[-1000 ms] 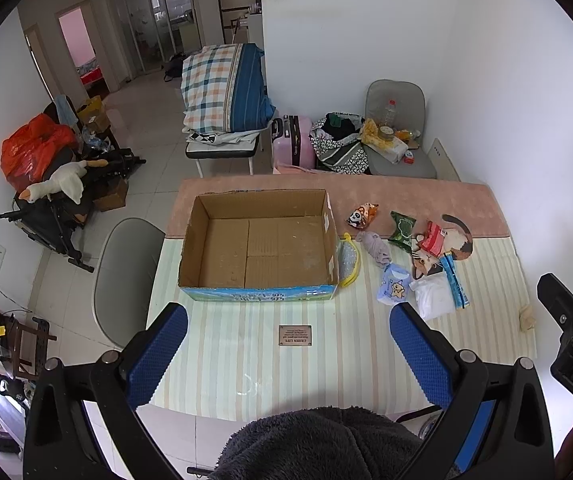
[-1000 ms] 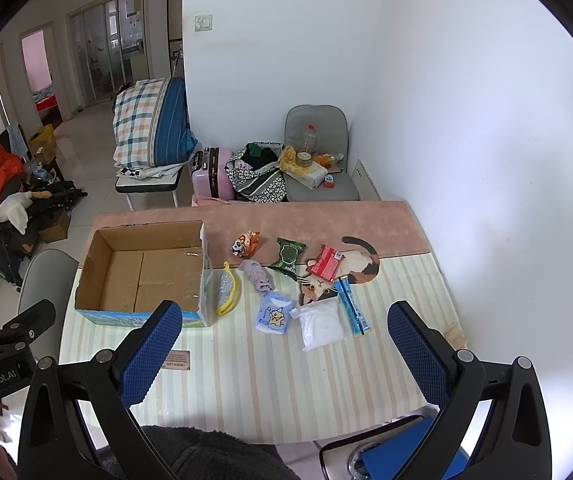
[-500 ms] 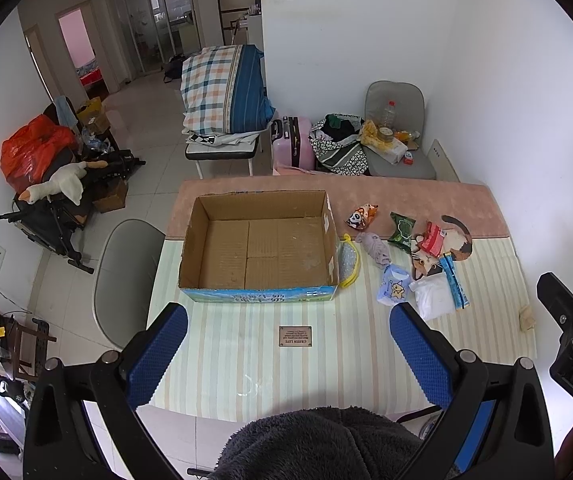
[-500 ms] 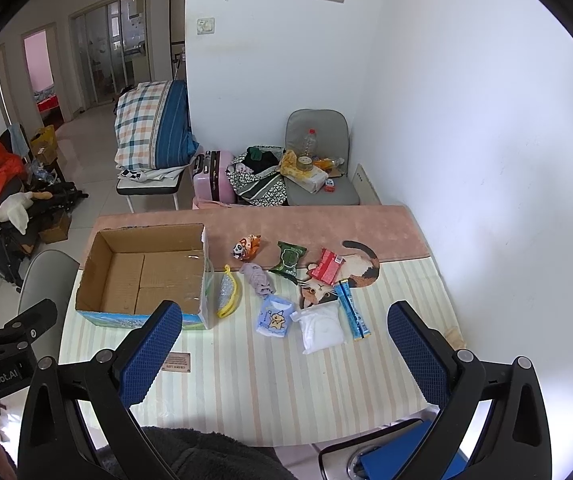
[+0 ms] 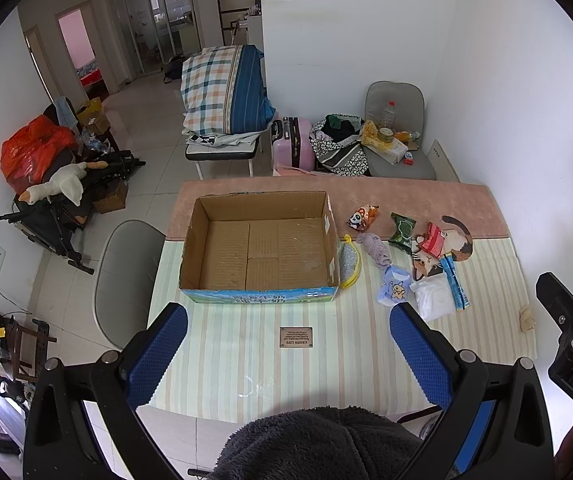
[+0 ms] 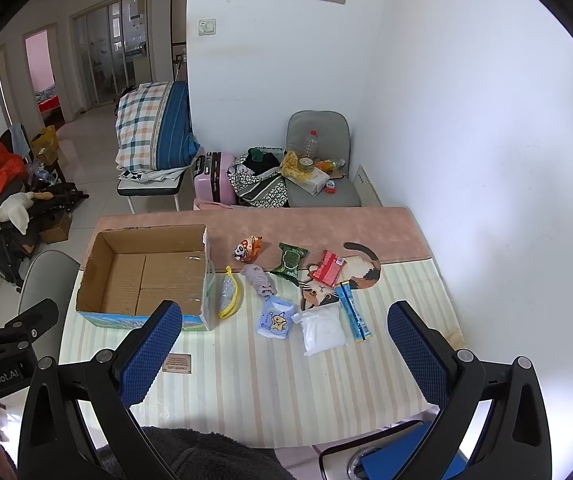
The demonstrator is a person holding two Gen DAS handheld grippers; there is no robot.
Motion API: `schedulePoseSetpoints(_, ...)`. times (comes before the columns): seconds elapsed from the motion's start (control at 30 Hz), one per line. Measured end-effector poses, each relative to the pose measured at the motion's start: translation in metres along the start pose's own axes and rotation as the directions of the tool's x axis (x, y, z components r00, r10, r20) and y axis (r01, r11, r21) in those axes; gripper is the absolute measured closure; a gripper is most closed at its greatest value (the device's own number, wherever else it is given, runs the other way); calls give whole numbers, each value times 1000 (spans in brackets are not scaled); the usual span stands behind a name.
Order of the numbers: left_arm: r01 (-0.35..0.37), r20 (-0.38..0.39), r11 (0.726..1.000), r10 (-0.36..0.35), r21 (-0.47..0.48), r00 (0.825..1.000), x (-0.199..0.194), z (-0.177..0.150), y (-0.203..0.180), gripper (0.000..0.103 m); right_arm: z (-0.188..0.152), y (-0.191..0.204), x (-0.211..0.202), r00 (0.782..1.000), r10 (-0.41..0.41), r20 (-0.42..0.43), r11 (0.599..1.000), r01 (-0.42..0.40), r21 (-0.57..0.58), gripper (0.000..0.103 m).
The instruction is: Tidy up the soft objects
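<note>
An open, empty cardboard box [image 5: 262, 248] [image 6: 146, 272] stands on the striped table. To its right lie soft items: a yellow-rimmed pouch [image 5: 349, 264] [image 6: 229, 292], a grey plush [image 5: 378, 249] [image 6: 260, 280], a panda packet [image 5: 360, 217] [image 6: 247, 249], a green packet [image 5: 403, 231] [image 6: 291, 259], a red packet [image 5: 432, 240] [image 6: 328, 267], a blue cartoon pack [image 5: 395, 290] [image 6: 276, 318], a white pack [image 5: 434, 299] [image 6: 323, 329], a blue stick pack [image 6: 352, 312]. My left gripper [image 5: 288, 354] and right gripper [image 6: 280, 350] are open and empty, high above the table's near edge.
A cat-shaped mat [image 6: 346, 276] lies under some packets. A small brown label [image 5: 295, 337] sits on the tablecloth. A grey chair [image 5: 126, 280] stands left of the table. A dark fleece sleeve [image 5: 318, 444] fills the bottom. A wall [image 6: 486, 160] bounds the right side.
The right gripper has risen slightly, so the table looks a little lower in its view. The left gripper has not moved.
</note>
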State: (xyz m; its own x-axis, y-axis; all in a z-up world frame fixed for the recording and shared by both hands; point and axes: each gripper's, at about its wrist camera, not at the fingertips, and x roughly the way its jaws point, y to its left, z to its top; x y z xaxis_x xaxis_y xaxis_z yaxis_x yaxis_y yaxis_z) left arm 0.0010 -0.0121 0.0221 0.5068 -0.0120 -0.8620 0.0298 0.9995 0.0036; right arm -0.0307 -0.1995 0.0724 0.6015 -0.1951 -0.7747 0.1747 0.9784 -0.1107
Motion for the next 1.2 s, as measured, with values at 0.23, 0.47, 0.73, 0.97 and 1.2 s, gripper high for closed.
schedulePoseSetpoints(0.23,1,0,1000,-1,0,1000,0,0,1,0,1,2,0,1000,3,7,1000,-3,2,0)
schedulePoseSetpoints(0.47,27,-13,1000,-27,4,1000,18,10,-6,0,3,-4,12,1000,24,-9,999,-24,47,0)
schedulePoseSetpoints(0.73,42,-110,993,-30,108,993,114,47,-53,0,10,-70,93,991,-15,-135,984,39,176,0)
schedulePoseSetpoints(0.97,103,-310,974,-37,202,950,238,57,-126,0,-18,-124,241,929,-43,-368,982,107,154,0)
schedulePoseSetpoints(1.2,128,-485,956,16,263,875,356,41,-188,0,-64,-133,407,839,7,-545,998,25,52,0)
